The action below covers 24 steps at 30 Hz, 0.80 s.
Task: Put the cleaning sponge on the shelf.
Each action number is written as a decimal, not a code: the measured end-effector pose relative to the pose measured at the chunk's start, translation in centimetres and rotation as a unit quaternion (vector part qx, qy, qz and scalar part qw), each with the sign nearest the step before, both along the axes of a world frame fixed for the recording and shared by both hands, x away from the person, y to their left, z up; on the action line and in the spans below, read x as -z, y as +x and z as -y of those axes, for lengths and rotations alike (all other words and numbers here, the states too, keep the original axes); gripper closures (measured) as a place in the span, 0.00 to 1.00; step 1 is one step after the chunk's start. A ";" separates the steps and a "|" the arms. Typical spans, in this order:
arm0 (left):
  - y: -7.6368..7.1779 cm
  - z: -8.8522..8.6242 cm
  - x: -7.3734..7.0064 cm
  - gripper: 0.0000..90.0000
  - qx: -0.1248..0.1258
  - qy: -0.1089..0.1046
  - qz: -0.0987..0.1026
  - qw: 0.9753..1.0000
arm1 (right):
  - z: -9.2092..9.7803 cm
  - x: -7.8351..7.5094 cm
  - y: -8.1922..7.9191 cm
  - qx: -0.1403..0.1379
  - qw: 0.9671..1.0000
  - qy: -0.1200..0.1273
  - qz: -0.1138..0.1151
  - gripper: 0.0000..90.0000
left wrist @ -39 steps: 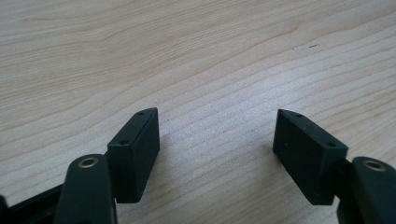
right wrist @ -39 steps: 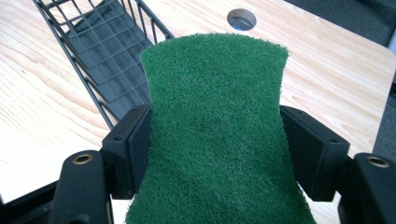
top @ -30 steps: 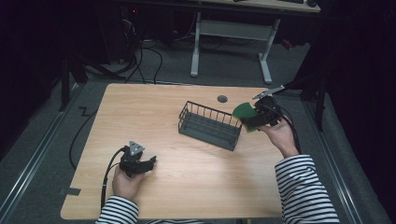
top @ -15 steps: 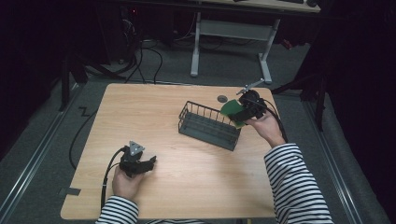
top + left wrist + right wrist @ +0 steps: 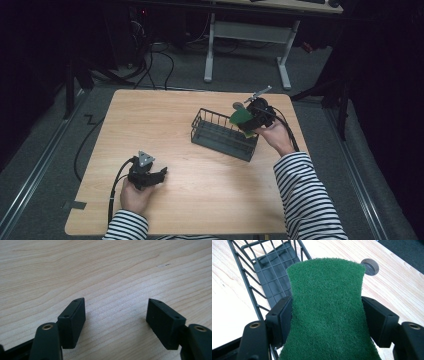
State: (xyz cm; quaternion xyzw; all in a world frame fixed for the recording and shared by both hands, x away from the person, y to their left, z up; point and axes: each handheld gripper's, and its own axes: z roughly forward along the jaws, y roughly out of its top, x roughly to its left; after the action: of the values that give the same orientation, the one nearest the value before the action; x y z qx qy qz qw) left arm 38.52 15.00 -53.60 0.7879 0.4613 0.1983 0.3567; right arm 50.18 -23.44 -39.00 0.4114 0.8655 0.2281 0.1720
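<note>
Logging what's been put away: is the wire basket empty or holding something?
Empty. The wire basket shows a bare floor; the green scouring pad is above its end, clamped in the right hand-held gripper.

Your wooden table (image 5: 150, 120) stands on grey carpet (image 5: 45, 150); at 12 o'clock a white-legged desk (image 5: 245, 30), cables (image 5: 160, 55) at 11, darkness around.

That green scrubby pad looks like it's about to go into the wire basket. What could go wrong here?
The right claw pinches the green pad by its waist, above the basket's right end. Two risks, as I judge it:
1. The pad overhangs the basket's rim, so if let go here it might catch on the wires or drop onto the table.
2. Lowering further, the claw could knock the light basket and shove it along.
</note>
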 end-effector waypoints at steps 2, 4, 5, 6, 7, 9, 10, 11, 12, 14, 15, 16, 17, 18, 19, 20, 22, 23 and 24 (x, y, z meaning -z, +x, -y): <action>0.0 0.0 0.0 0.36 0.000 0.000 0.000 1.000 | -0.1 0.1 0.0 0.000 1.000 -0.004 -0.001 0.33; 0.0 0.0 0.0 0.36 0.000 0.000 0.000 1.000 | -0.2 0.2 0.0 -0.001 1.000 -0.009 -0.003 0.33; 0.0 0.0 0.0 0.36 0.000 0.000 0.000 1.000 | -0.2 0.2 0.0 -0.001 1.000 -0.010 -0.003 0.33; 0.0 0.0 0.0 0.36 0.000 0.000 0.000 1.000 | -0.3 0.2 0.0 -0.002 1.000 -0.010 -0.003 0.33; 0.0 0.0 0.0 0.36 0.000 0.000 0.000 1.000 | -0.3 0.3 0.0 -0.001 1.000 -0.010 -0.003 0.33; 0.0 0.0 0.0 0.36 0.000 0.000 0.000 1.000 | -0.4 0.3 0.0 -0.001 1.000 -0.012 -0.005 0.32; 0.0 0.0 0.0 0.36 0.000 0.000 0.000 1.000 | -0.4 0.3 0.0 -0.002 1.000 -0.013 -0.005 0.32; 0.0 0.0 0.0 0.36 0.000 0.000 0.000 1.000 | -0.4 0.3 -0.1 -0.003 1.000 -0.013 -0.006 0.32; 0.0 0.0 0.0 0.36 0.000 0.000 0.000 1.000 | -0.4 0.3 -0.1 -0.002 1.000 -0.012 -0.007 0.32; 0.0 0.0 0.0 0.36 0.000 0.000 0.000 1.000 | -0.4 0.4 -0.1 -0.002 1.000 -0.014 -0.007 0.32; 0.0 0.0 0.0 0.36 0.000 0.000 0.000 1.000 | -0.4 0.3 -0.2 -0.001 1.000 -0.013 -0.006 0.32; 0.0 0.0 0.0 0.36 0.000 0.000 0.000 1.000 | -0.4 0.3 -0.2 -0.002 1.000 -0.012 -0.005 0.32; 0.0 0.0 0.0 0.36 0.000 0.000 0.000 1.000 | -0.5 0.3 -0.2 -0.002 1.000 -0.013 -0.005 0.32; 0.0 0.0 0.0 0.36 0.000 0.000 0.000 1.000 | -0.6 0.3 -0.3 0.000 1.000 -0.013 -0.004 0.32; 0.0 0.0 0.0 0.36 0.000 0.000 0.000 1.000 | -0.6 0.3 -0.3 -0.001 1.000 -0.015 -0.004 0.33; 0.0 0.0 0.0 0.36 0.000 0.000 0.000 1.000 | -0.6 0.3 -0.3 -0.004 1.000 -0.014 -0.005 0.35; 0.0 0.0 0.0 0.36 0.000 0.000 0.000 1.000 | -0.7 0.3 -0.4 -0.004 1.000 -0.015 -0.006 0.38; 0.0 0.0 0.0 0.36 0.000 0.000 0.000 1.000 | -0.7 0.3 -0.5 -0.009 1.000 -0.016 -0.005 0.39; 0.0 0.0 0.0 0.36 0.000 0.000 0.000 1.000 | -0.7 0.3 -0.5 -0.009 1.000 -0.014 -0.008 0.40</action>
State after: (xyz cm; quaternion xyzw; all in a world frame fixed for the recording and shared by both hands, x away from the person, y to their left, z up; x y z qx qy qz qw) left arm 38.51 15.00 -53.60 0.7878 0.4614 0.1980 0.3568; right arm 49.67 -22.74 -39.31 0.4030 0.8737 0.2140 0.1686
